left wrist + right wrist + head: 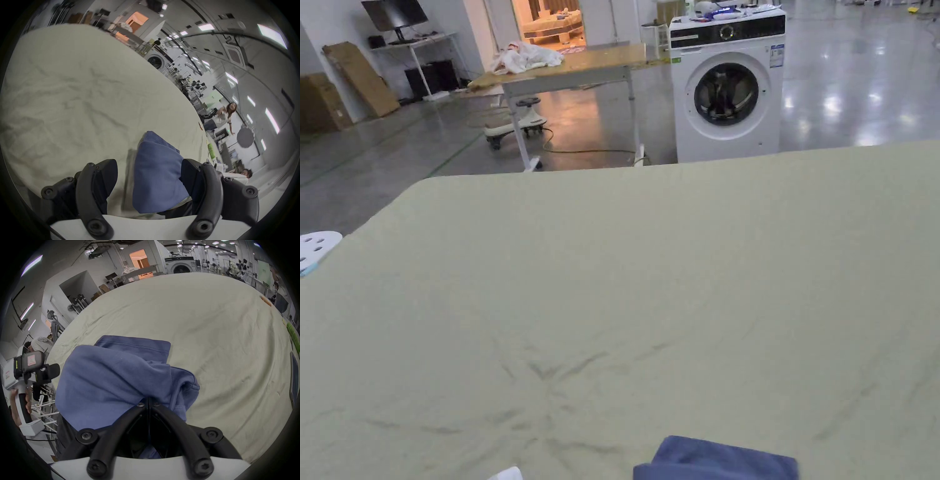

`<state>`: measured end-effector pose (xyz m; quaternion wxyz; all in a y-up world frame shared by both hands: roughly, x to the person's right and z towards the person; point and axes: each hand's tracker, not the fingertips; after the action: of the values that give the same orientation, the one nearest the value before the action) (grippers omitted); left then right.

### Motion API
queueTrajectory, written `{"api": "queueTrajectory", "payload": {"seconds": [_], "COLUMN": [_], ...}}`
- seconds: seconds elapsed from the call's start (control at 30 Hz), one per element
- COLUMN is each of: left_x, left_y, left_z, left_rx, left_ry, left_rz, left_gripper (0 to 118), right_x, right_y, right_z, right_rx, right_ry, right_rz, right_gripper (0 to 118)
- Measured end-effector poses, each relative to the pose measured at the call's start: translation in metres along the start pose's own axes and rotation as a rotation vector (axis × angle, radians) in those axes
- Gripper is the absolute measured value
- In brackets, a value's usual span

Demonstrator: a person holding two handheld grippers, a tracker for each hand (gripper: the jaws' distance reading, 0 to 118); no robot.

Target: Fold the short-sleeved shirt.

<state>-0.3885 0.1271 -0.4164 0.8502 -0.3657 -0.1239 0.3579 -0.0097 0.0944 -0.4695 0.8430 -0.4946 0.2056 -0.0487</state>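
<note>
Right gripper view: the crumpled blue cotton short-sleeved shirt point(116, 378) is pinched by the right gripper point(148, 400), while the left gripper point(148, 175), jaws spread, risks bunching from a misplaced grasp.

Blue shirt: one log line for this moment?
stage: shirt bunched, unfolded | right gripper: shut on blue shirt | left gripper: open, shirt between jaws | surface: green-covered table

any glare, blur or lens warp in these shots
Head view: sharp, ceiling-light glare on the glossy floor beside the washing machine. Left gripper view: fisheye warp, blue shirt smeared by motion blur. Right gripper view: fisheye with dark corners, shirt crisp.
</note>
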Motion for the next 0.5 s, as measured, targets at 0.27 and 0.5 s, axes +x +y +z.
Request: {"api": "queueTrajectory", "payload": {"seconds": [0.27, 0.5], "left_x": [-0.021, -0.018], "left_y": [-0.022, -0.025], "left_z": [-0.072, -0.075], "left_rx": [-0.172, -0.140], "left_ry": [-0.161, -0.107], "left_rz": [0.076, 0.087], "left_gripper": [69, 33], "right_x": [0.001, 0.001], "right_y": [-0.005, -0.015], "right_z": [-0.002, 0.001], "right_rx": [0.012, 0.054], "right_ry": [-0.006, -0.007], "right_rz": [-0.023, -0.080], "right_gripper": [0, 0]}}
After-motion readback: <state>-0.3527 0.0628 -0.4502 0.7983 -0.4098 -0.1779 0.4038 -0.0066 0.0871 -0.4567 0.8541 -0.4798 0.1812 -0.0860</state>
